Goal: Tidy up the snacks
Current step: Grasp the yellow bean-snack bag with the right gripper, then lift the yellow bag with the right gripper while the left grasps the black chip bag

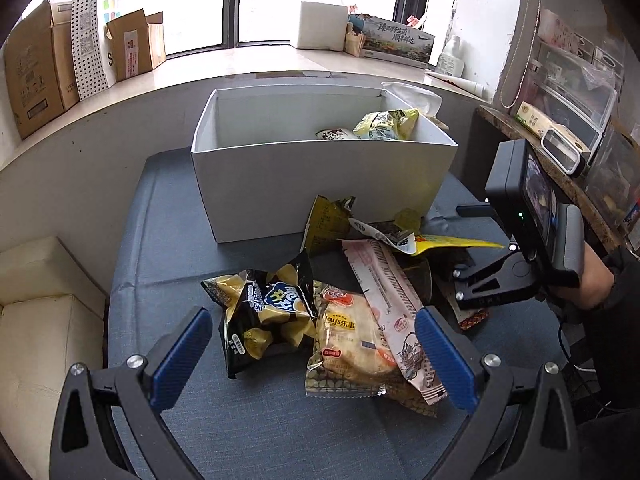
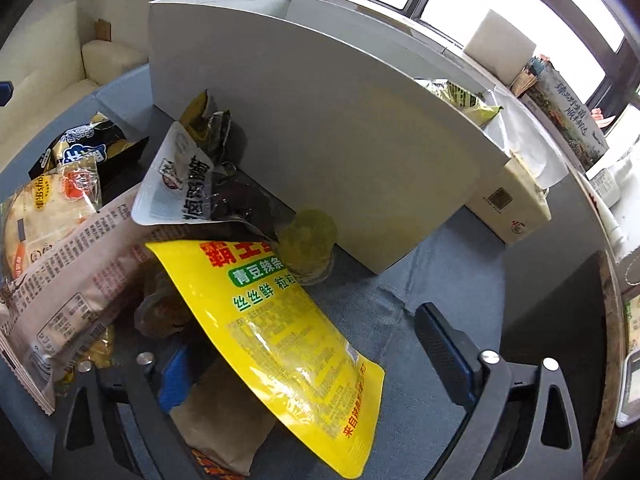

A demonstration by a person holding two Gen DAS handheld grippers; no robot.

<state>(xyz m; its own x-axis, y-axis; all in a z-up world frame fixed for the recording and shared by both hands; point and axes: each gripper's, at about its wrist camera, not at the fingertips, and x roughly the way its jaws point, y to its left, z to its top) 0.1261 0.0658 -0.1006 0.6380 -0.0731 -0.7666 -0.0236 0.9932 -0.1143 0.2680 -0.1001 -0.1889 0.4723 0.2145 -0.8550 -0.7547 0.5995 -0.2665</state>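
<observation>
Right fingers (image 2: 312, 372) spread wide astride yellow pouch (image 2: 280, 328) for grasping; left fingers (image 1: 312, 356) wide, empty, above chip bags (image 1: 272, 312).

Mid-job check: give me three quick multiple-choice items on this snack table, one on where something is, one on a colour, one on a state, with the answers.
1. Where is the white box?
A. Behind the snack pile, on the far side of the blue-grey table
B. On the windowsill
C. On the cream cushion

2. What colour is the big pouch lying between the right gripper fingers?
A. Red
B. Yellow
C. Black

3. What is the state of the left gripper?
A. Shut on the black chip bag
B. Open, hovering over the pile
C. Inside the box

Answers: 1 A, the box stands on the table beyond the packets. 2 B, its yellow face fills the right wrist view. 3 B, both blue pads stand apart, gripping nothing.
</observation>
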